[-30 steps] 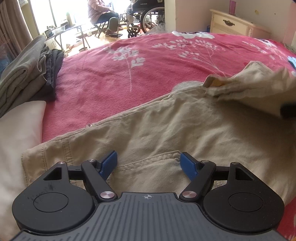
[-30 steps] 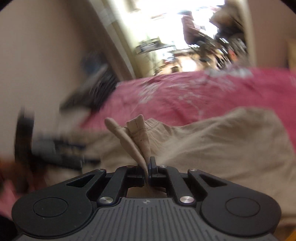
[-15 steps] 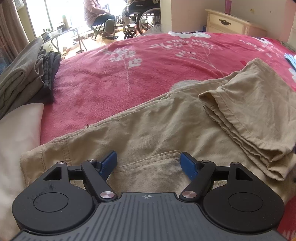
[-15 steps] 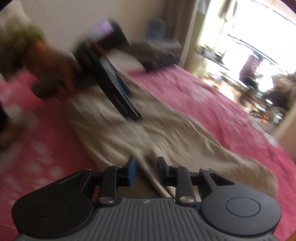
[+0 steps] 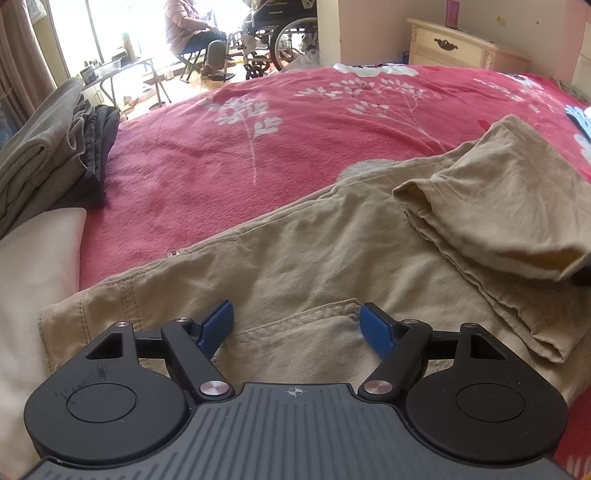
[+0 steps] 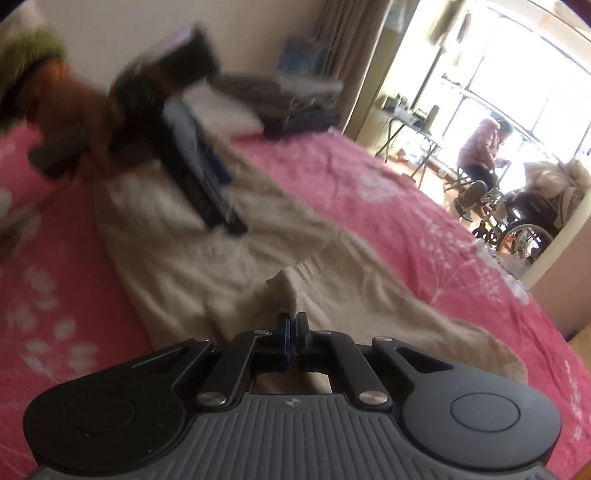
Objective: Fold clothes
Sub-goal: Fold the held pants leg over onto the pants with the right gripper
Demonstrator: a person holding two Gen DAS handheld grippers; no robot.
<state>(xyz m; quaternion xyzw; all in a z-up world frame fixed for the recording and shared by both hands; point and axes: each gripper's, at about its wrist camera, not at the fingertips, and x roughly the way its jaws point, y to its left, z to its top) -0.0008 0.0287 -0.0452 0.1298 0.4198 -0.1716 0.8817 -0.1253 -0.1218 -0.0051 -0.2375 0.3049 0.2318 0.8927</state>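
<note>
On the pink floral bed (image 5: pixel 229 155) lie creased khaki trousers (image 5: pixel 314 258), legs folded back at 3 o'clock; left gripper (image 5: pixel 295 326) jaws apart, right gripper (image 6: pixel 293 325) jaws clamped on a fold.

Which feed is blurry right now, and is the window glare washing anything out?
Left wrist view: sharp; khaki trousers crisp, window overexposed. Right wrist view: motion blur smears the left gripper and far trousers; its window blows out, fisheye bends edges.
</note>
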